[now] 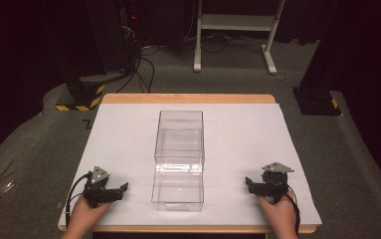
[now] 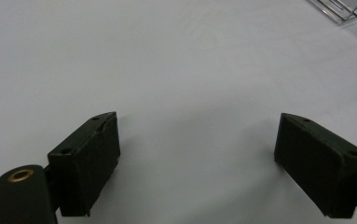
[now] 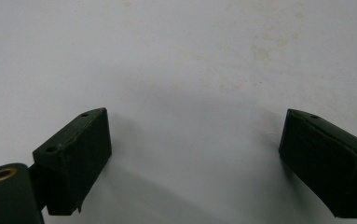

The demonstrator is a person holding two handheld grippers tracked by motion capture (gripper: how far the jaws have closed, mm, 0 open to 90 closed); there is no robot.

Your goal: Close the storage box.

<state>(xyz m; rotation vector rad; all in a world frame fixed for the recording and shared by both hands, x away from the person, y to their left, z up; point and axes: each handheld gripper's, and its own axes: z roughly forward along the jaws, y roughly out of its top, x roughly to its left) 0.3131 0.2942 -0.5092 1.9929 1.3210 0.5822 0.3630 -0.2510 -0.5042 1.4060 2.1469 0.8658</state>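
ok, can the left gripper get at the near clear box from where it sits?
Probably yes. The left gripper rests on the white table cover with jaws wide open, and nothing lies between it and the near clear box to its right.

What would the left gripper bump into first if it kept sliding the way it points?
Probably the clear plastic box: the left gripper, jaws open, points right toward its near end, with bare white table cover between. The exact heading is hard to judge.

Wood table w/ white sheet; clear box on it
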